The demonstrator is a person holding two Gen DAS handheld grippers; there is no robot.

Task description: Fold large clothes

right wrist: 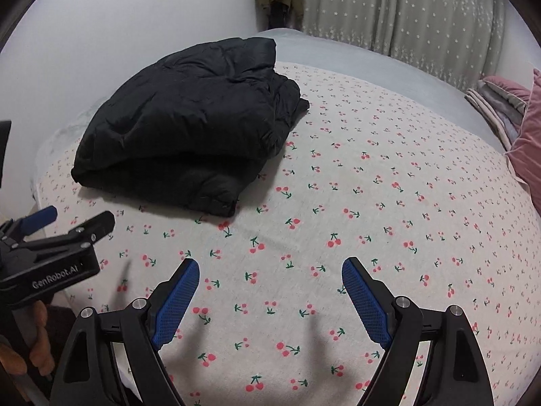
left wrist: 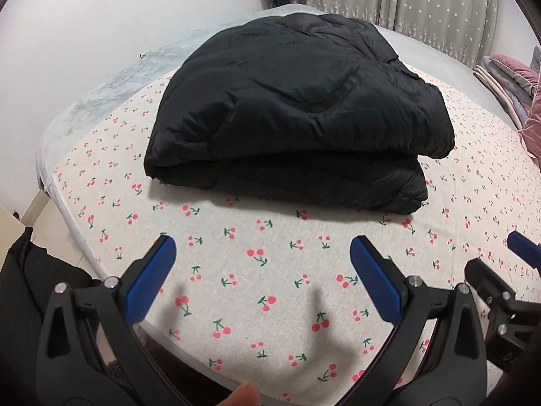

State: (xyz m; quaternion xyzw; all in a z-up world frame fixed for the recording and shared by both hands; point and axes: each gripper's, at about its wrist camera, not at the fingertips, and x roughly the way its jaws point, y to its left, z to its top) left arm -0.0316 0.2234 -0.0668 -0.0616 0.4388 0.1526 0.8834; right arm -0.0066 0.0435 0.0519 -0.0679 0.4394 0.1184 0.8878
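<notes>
Neatly folded black jacket [left wrist: 290,111] lies on cherry-print bedsheet [left wrist: 270,287].

Soft, even indoor light, moderately bright, with no glare. Shadows are faint and blurred — two grey smudges fall on the bed [left wrist: 473,203] below each claw's fingers [left wrist: 152,280], and a thin dark band hugs the near edge of the coat [left wrist: 287,101]. Both views are fisheye: the bed bulges, the curtain [right wrist: 422,17] bends, and black vignette fills the corners. The centre is sharp; the coat's black fabric shows little detail, and the far edges look slightly soft.
</notes>
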